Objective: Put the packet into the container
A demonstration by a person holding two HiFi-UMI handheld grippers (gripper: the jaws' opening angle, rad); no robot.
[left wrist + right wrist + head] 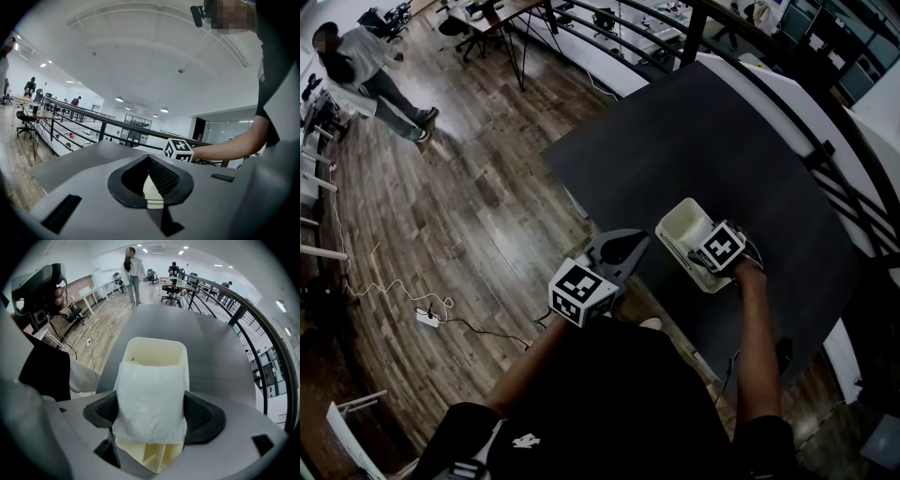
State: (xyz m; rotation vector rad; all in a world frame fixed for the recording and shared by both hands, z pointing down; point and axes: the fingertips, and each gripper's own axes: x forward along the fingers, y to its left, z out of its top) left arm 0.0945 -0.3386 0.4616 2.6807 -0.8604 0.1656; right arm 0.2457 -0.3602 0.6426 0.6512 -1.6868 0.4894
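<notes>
Wood flooring and office desks surround the dark table (722,141), where you have the cream container (680,223) sitting close to its near edge. Your right gripper (698,255) pinches the white packet (150,399) between its pads, holding it just over the container's near end, with the open tub showing beyond it. Your left gripper (623,246) hangs at the table's near left edge, its jaws pressed together with nothing in them.
</notes>
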